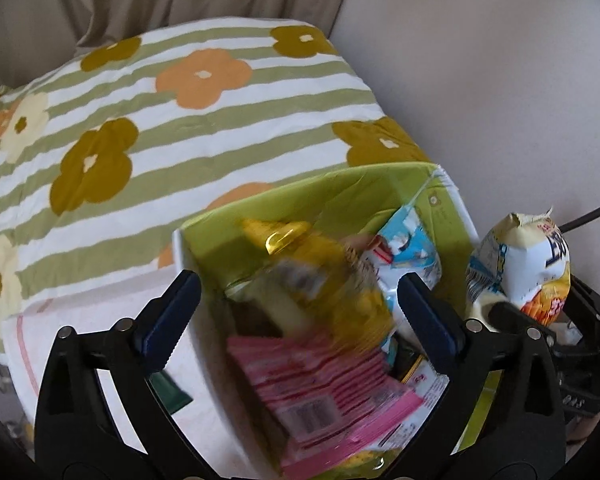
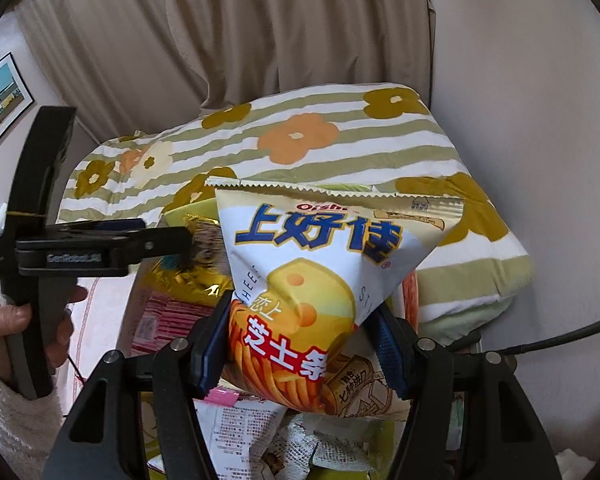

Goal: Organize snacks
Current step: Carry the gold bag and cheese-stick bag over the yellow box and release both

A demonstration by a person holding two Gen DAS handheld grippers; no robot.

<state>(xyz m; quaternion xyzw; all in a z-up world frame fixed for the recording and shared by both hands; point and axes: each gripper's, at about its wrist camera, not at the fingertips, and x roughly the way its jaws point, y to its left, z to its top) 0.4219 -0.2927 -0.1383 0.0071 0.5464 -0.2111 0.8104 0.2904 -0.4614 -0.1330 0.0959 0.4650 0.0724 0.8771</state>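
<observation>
A green box (image 1: 380,184) fills the lower middle of the left wrist view, holding a blurred yellow bag (image 1: 320,272), a pink pack (image 1: 324,384) and a blue-white bag (image 1: 408,252). The left gripper (image 1: 296,316) stands wide open above it, pads touching nothing. The right gripper (image 2: 304,344) clamps a cheese-stick bag (image 2: 332,264), mid-frame.

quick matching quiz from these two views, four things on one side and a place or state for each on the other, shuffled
Things
1. cheese stick bag
2. yellow packet
3. left gripper
4. flowered quilt

Places or states
A. jaws wide, nothing gripped
B. lying behind the green box
C. clamped in the right gripper
D. blurred, inside the green box

Pairs: 1-C, 2-D, 3-A, 4-B
</observation>
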